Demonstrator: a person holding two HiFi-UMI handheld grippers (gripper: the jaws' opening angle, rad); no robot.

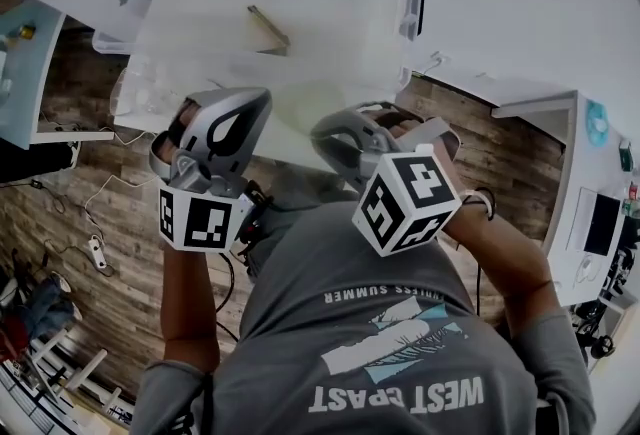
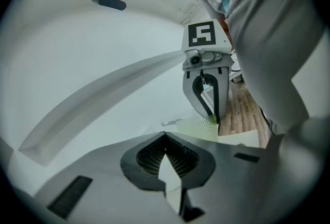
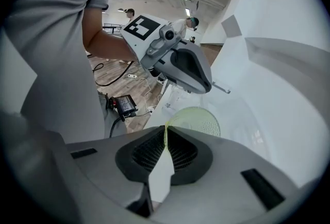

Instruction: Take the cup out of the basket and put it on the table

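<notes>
Barely a rim pinch: right claw (image 3: 166,133) is gripping the cup (image 3: 198,120), risking a slip; left claw (image 2: 165,137) is sitting shut, empty.

The head camera sits above me and looks steeply down over my shirt (image 1: 380,353) onto my left gripper (image 1: 243,118) and my right gripper (image 1: 338,138), both very near, with the white table (image 1: 520,23) beyond them. Each gripper camera looks closely along its own jaws. The two cameras face one another, so each shows the other gripper, and both show the pale green container (image 3: 200,121).
</notes>
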